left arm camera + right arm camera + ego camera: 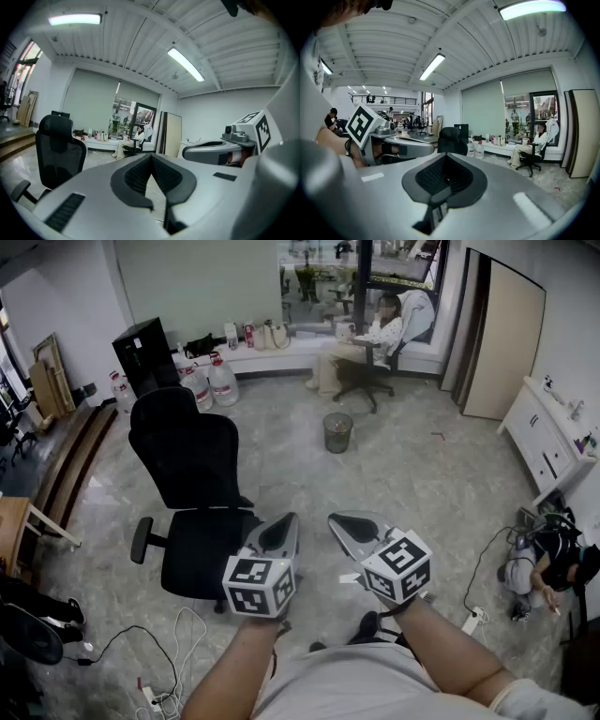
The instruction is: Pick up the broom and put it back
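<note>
The person is holding the left gripper (284, 524) and the right gripper (343, 521) side by side at waist height, both pointing forward and slightly down across the floor (412, 493). In its own view, the left gripper is showing its jaws closed, pads meeting at the tip with nothing between them. The right gripper is likewise closed tip to tip and gripping nothing. Each is showing up in the other's view, just beside it.

A black office chair (192, 474) is standing just ahead of the left gripper and a little to its left, seat turned toward it. A waste bin (337, 431) is sitting farther ahead, between the lines of the two grippers and well apart from both. Beyond the chair, water bottles (222, 381) are standing by the far wall. A seated person (375, 338) is sitting far ahead of the right gripper. To that gripper's right, a crouching person (548, 568) is working near a white cabinet (548, 442). Cables (178, 634) are trailing below the left gripper.

The broom is not showing clearly in any view, so its place cannot be told
</note>
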Motion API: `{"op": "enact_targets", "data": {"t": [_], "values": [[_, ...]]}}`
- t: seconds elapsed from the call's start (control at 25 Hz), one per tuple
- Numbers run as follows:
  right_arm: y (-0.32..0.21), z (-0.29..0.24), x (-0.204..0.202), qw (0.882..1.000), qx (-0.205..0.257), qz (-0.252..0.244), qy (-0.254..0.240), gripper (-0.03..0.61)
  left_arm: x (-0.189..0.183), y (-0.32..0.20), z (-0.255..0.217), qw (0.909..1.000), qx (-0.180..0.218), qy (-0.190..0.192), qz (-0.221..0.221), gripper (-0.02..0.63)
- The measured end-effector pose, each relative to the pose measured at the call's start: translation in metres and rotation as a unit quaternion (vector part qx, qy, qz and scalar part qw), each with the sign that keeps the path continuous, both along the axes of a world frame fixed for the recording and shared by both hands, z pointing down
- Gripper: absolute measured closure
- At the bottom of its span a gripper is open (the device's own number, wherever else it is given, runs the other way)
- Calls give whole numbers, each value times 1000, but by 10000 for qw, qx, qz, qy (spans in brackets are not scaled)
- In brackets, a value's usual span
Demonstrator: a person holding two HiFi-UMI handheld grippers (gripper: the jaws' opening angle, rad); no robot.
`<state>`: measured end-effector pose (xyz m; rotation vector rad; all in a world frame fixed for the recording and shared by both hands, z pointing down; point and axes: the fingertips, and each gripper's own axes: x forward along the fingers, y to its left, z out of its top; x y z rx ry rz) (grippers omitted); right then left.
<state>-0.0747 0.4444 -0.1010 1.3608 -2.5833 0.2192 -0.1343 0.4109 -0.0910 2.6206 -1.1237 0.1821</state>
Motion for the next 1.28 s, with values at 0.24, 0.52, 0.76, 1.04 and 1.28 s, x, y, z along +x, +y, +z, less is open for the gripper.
{"op": "enact_targets", "data": {"t": [0.24,0.52,0.76,1.04,1.28], "values": [[0,5,1,9999,-105,-51,-111,577,3,0,6,10000,-39,-7,11,607],[-2,7,7,9997,-214,-87,-90,575,5,-4,11,9999,-122,-3,-39,607],[-21,24,15,9983,-515,-275,-69,575,16,-25,15,9998,-169,-44,-92,606],[-78,56,44,9960,-764,-449,-116,575,44,-85,42,9987,-366,-222,-291,607],[-171,101,93,9920,-1052,-667,-190,575,87,-175,85,9955,-641,-432,-540,607]]}}
